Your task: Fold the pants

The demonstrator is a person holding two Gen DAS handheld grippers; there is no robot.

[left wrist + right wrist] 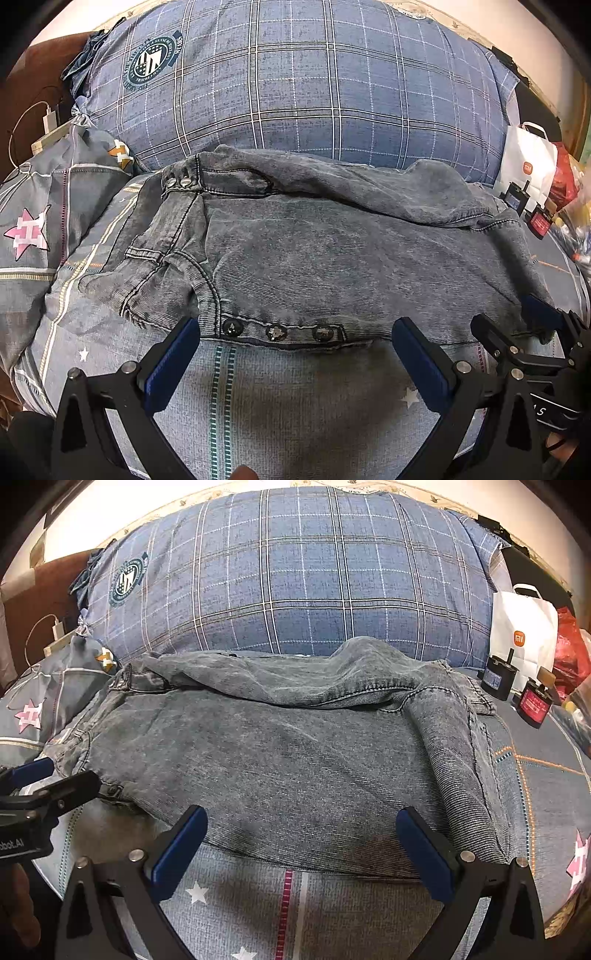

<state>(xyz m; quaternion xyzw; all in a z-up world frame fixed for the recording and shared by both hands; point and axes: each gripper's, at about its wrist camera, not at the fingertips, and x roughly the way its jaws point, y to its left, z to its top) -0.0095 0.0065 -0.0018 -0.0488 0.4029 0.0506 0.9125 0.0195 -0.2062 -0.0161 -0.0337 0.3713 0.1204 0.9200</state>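
Grey washed denim pants [314, 258] lie folded on the bedsheet, waistband with studs to the left and three studs [276, 332] along the near edge. They also show in the right wrist view [280, 760]. My left gripper [295, 343] is open and empty, its blue pads just at the pants' near edge. My right gripper [301, 830] is open and empty, its fingertips over the near edge of the pants. The right gripper also shows at the right of the left wrist view [517, 325], and the left gripper at the left of the right wrist view [62, 779].
A big blue plaid pillow [295, 81] lies behind the pants. A grey star-print cushion [33, 206] sits left, with a charger and cable [50, 120]. A white paper bag [524, 635], red bag and small bottles [535, 703] stand at right. The patterned bedsheet [295, 915] is below.
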